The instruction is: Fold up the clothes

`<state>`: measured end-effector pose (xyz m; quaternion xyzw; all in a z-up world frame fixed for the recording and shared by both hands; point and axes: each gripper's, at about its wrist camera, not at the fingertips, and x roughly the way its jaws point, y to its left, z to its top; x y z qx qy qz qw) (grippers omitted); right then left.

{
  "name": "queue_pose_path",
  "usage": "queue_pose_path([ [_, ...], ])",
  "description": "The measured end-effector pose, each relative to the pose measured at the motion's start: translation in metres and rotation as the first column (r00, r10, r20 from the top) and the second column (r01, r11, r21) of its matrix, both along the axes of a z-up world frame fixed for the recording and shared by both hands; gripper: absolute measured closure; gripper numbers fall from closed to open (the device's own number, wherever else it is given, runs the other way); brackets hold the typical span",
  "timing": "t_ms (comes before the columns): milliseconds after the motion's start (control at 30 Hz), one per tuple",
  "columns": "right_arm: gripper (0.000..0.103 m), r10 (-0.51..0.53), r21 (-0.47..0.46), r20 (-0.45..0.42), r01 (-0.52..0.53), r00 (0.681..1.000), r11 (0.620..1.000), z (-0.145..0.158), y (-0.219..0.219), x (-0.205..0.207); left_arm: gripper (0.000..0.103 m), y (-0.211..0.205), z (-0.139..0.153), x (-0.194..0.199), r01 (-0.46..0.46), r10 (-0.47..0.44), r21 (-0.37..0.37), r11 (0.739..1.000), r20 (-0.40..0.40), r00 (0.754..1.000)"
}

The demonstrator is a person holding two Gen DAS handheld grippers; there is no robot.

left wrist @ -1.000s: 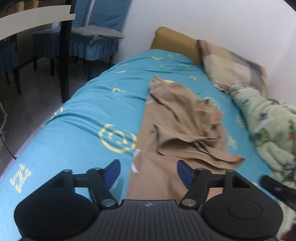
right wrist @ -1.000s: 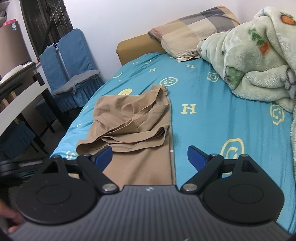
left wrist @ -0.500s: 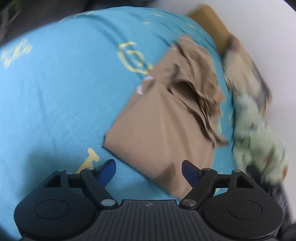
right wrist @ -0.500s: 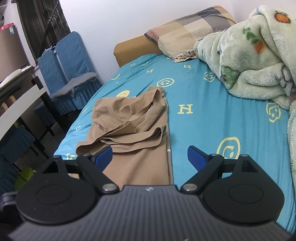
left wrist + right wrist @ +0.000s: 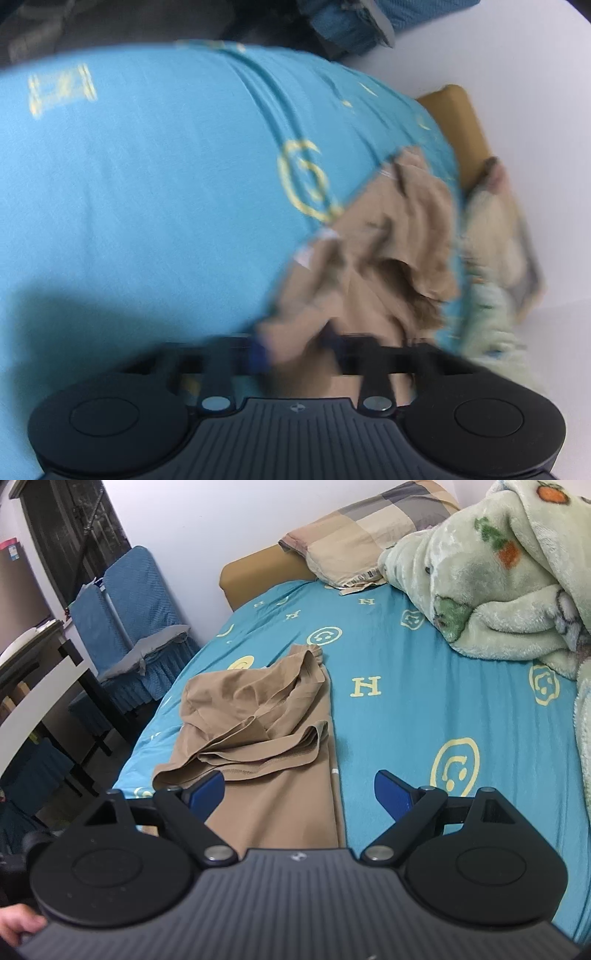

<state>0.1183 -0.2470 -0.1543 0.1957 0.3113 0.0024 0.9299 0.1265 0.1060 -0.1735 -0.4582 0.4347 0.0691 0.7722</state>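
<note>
Closing on a bunched near corner of the tan garment (image 5: pixel 373 280), the left gripper (image 5: pixel 295 349) has cloth between its blurred fingers (image 5: pixel 258 352); whether they already pinch it is unclear. The right gripper (image 5: pixel 299 794) hovers with its fingers (image 5: pixel 207 794) wide apart and empty above the garment's flat near part. Beyond both lies the blue bed sheet (image 5: pixel 424 701), with a green blanket (image 5: pixel 509 579) farther right and a pillow (image 5: pixel 358 542) behind.
</note>
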Motion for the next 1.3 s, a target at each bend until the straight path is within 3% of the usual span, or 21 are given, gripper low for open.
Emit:
queue_pose_path([
  [133, 0.014, -0.004, 0.032, -0.013, 0.005, 1.000, 0.999, 0.003, 0.002, -0.010, 0.095, 0.006, 0.003, -0.006, -0.017, 0.018, -0.027, 0.999, 0.025, 1.000],
  [233, 0.014, 0.036, 0.191, -0.047, -0.026, 0.998, 0.981, -0.003, -0.001, -0.014, 0.096, 0.005, 0.015, -0.014, -0.021, 0.023, -0.033, 0.999, 0.074, 0.997],
  [300, 0.013, 0.088, 0.316, -0.069, -0.062, 0.994, 0.947, -0.011, 0.000, -0.014, 0.096, 0.006, 0.022, -0.019, -0.026, 0.031, -0.052, 0.998, 0.107, 0.994],
  [367, 0.013, 0.157, 0.450, -0.089, -0.101, 0.984, 0.887, -0.023, 0.004, -0.012, 0.097, 0.007, 0.028, -0.023, -0.028, 0.035, -0.052, 0.998, 0.129, 0.991],
  [433, 0.013, 0.223, 0.604, -0.118, -0.108, 0.968, 0.789, -0.042, 0.007, -0.007, 0.097, 0.006, 0.031, -0.025, -0.030, 0.035, -0.041, 0.999, 0.137, 0.990],
  [533, 0.013, 0.261, 0.723, -0.159, -0.067, 0.952, 0.687, -0.065, 0.012, -0.002, 0.097, 0.008, 0.030, -0.028, -0.039, 0.046, -0.054, 0.998, 0.125, 0.991],
  [667, 0.013, 0.197, 0.746, -0.204, 0.022, 0.959, 0.666, -0.081, 0.005, 0.000, 0.097, 0.009, 0.028, -0.029, -0.047, 0.054, -0.063, 0.997, 0.114, 0.992],
  [767, 0.013, 0.106, 0.770, -0.241, 0.123, 0.965, 0.626, -0.092, -0.009, -0.005, 0.097, 0.010, 0.027, -0.026, -0.056, 0.062, -0.060, 0.997, 0.109, 0.992],
  [900, 0.029, 0.034, 0.772, -0.280, 0.204, 0.959, 0.602, -0.100, -0.020, -0.008, 0.097, 0.011, 0.024, -0.021, -0.063, 0.070, -0.077, 0.995, 0.098, 0.993],
  [1033, 0.041, -0.005, 0.748, -0.291, 0.230, 0.957, 0.622, -0.100, -0.025, -0.011, 0.097, 0.012, 0.024, -0.020, -0.062, 0.069, -0.081, 0.995, 0.097, 0.993],
  [1200, 0.072, -0.035, 0.707, -0.334, 0.275, 0.942, 0.652, -0.103, -0.034, -0.015, 0.097, 0.015, 0.023, -0.024, -0.058, 0.066, -0.090, 0.994, 0.088, 0.994],
  [1300, 0.074, -0.038, 0.701, -0.342, 0.282, 0.939, 0.655, -0.105, -0.035, -0.017, 0.096, 0.015, 0.018, -0.023, -0.053, 0.060, -0.104, 0.993, 0.070, 0.996],
])
